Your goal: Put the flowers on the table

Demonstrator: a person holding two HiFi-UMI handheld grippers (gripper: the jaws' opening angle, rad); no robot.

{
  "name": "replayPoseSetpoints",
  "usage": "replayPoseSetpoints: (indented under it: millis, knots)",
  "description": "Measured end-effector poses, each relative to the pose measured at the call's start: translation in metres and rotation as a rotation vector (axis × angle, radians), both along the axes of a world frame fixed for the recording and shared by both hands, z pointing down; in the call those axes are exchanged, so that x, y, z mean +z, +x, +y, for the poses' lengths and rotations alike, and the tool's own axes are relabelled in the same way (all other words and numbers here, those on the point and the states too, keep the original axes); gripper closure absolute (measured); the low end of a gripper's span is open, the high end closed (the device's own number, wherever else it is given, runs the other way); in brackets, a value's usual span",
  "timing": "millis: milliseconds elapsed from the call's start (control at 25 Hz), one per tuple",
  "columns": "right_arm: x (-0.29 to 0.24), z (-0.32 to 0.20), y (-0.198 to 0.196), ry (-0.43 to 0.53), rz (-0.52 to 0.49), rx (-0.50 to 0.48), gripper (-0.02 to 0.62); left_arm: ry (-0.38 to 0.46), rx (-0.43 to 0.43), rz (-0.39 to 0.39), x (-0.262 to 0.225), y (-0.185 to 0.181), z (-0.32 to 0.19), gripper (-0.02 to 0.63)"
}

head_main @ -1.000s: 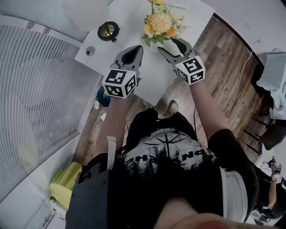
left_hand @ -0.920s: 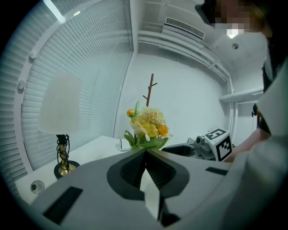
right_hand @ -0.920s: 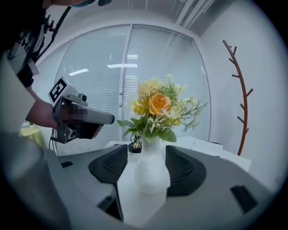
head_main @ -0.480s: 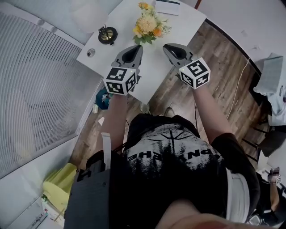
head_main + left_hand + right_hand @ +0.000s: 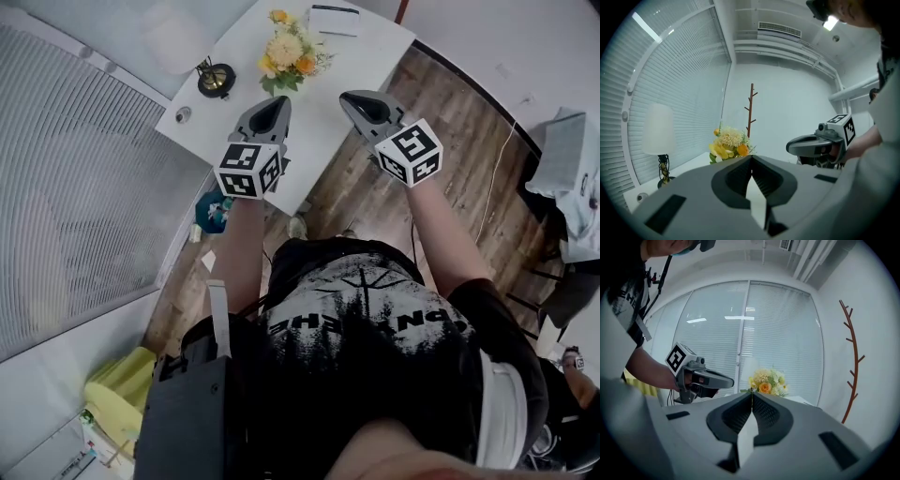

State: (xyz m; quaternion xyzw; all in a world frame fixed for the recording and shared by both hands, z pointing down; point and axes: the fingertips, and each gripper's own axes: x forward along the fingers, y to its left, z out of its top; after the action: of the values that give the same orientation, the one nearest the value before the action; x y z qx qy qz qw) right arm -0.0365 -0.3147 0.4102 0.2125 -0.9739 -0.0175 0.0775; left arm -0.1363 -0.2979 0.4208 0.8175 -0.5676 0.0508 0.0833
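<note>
The flowers, a yellow, orange and white bunch with green leaves, stand on the white table toward its far side. My left gripper hovers over the table's near part, short of the flowers, shut and empty. My right gripper is level with it to the right. Its jaws are closing the last bit, the tips meet, and nothing is between them. The flowers show beyond the tips in the left gripper view. In the right gripper view the flowers are likewise apart from the jaws.
A lamp with a dark base and a white shade stands left of the flowers, with a small round object near it. A notebook lies at the table's far end. A branch-shaped coat stand rises by the wall. Blinds run along the left.
Both grippers have drawn back from the flowers toward me. The right gripper, open beside the bunch's base a second ago, has shut empty. The flowers stay on the table.
</note>
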Motion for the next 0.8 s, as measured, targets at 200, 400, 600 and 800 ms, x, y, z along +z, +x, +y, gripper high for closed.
replayPoseSetpoints:
  millis: [200,400,600,800]
  knots:
    - [-0.005,0.0,0.01,0.021,0.015,0.005,0.577,0.016,-0.007,-0.004,-0.006,0.005,-0.001,0.594]
    - [-0.005,0.0,0.023,0.032,0.034,0.013,0.578,0.018,-0.009,-0.018,-0.009,0.013,0.002,0.595]
    - [-0.005,0.0,0.027,0.044,0.04,0.019,0.58,0.022,-0.008,-0.035,-0.011,0.018,0.005,0.594]
    - [-0.009,-0.001,0.029,0.053,0.035,0.019,0.578,0.022,-0.006,-0.047,-0.012,0.022,0.007,0.594]
